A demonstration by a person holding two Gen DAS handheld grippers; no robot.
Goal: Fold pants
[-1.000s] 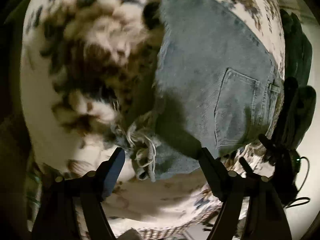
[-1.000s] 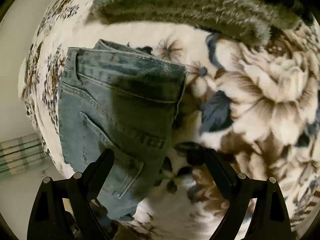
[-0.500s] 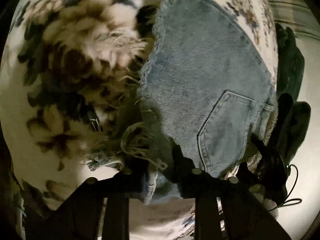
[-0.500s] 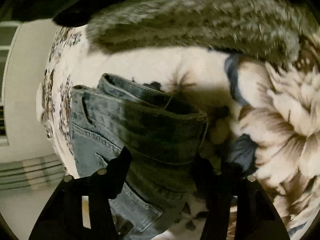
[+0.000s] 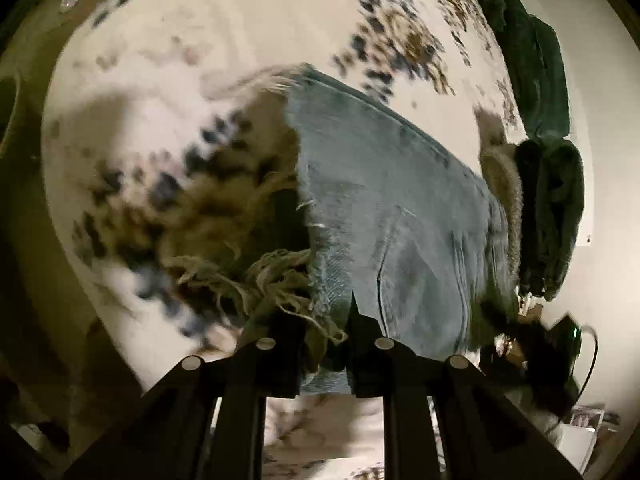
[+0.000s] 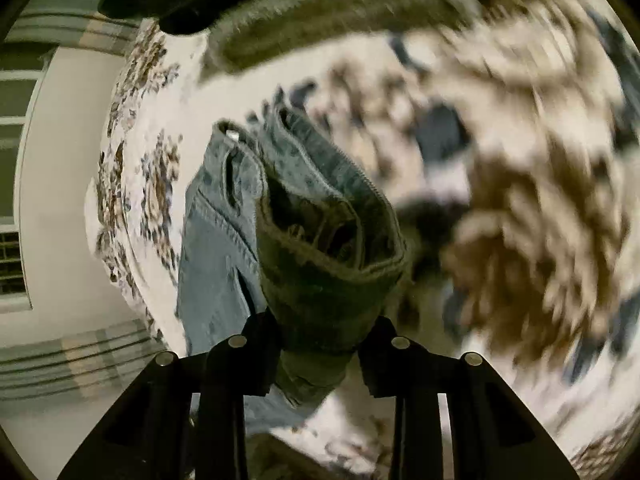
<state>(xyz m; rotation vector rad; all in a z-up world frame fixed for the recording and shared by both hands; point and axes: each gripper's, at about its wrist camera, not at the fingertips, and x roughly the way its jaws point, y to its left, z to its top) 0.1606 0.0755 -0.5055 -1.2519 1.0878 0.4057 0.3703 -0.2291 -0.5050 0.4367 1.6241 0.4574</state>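
Observation:
The folded blue denim pants (image 5: 392, 200) hang lifted above a floral fleece blanket (image 5: 192, 80). My left gripper (image 5: 324, 344) is shut on the frayed hem end of the pants. In the right wrist view my right gripper (image 6: 320, 344) is shut on the waistband end of the pants (image 6: 320, 248), which bunches thickly between the fingers. A back pocket faces the left camera. Both views are motion-blurred.
A dark green folded garment (image 5: 548, 184) and a grey furry cushion (image 6: 340, 8) lie at the blanket's edge. A black device with a cable (image 5: 568, 340) sits at the right. A striped cloth (image 6: 72, 360) and pale floor show beyond the blanket (image 6: 520, 160).
Both grippers closed on the pants, left on the frayed hem, right on the waistband, and lifted them off the blanket. The cameras have swung, blurring the scene.

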